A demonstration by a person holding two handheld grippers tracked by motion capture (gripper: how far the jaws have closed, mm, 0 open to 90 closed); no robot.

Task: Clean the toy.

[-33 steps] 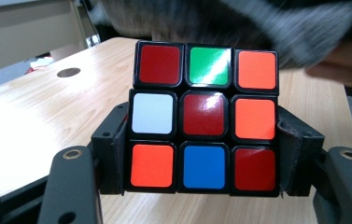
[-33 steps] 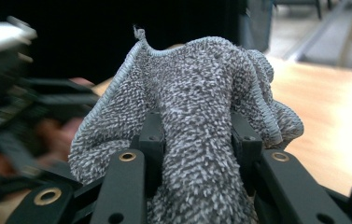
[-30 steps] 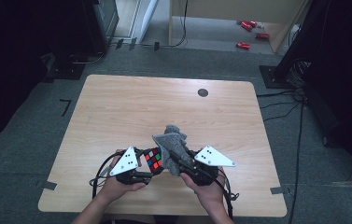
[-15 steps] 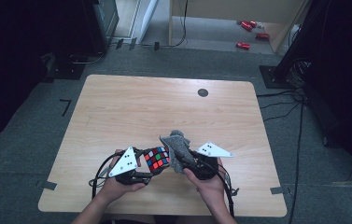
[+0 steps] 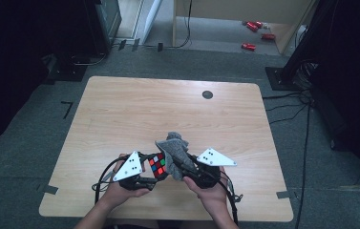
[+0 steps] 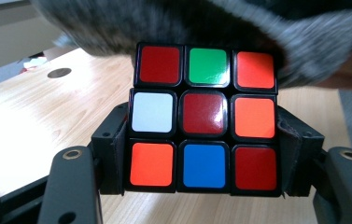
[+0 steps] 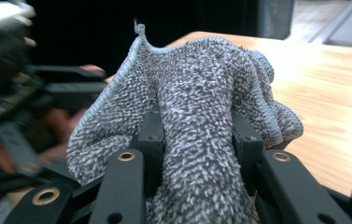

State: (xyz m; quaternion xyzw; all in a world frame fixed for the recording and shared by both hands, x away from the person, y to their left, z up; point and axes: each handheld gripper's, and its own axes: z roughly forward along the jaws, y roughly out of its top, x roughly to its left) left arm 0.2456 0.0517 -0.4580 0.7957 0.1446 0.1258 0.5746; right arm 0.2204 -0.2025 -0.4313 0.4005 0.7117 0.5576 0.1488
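A scrambled puzzle cube (image 5: 157,165) (image 6: 204,119) with red, orange, green, white and blue stickers is clamped between the jaws of my left gripper (image 5: 153,168) (image 6: 201,140), held above the near edge of the table. My right gripper (image 5: 183,168) (image 7: 197,135) is shut on a bunched grey terry cloth (image 5: 174,149) (image 7: 197,107). The cloth drapes over the cube's right and top side and touches it. In the left gripper view the cloth (image 6: 220,28) hangs just behind the cube.
The wooden table (image 5: 168,112) has a round black grommet (image 5: 207,94) near its far edge. Beyond the table lies grey carpet with cables, dark stands and some red items (image 5: 254,33) on the floor.
The right gripper with the cloth has shifted slightly left and closer to the cube, so the cloth now covers more of it. The left gripper and cube have stayed put.
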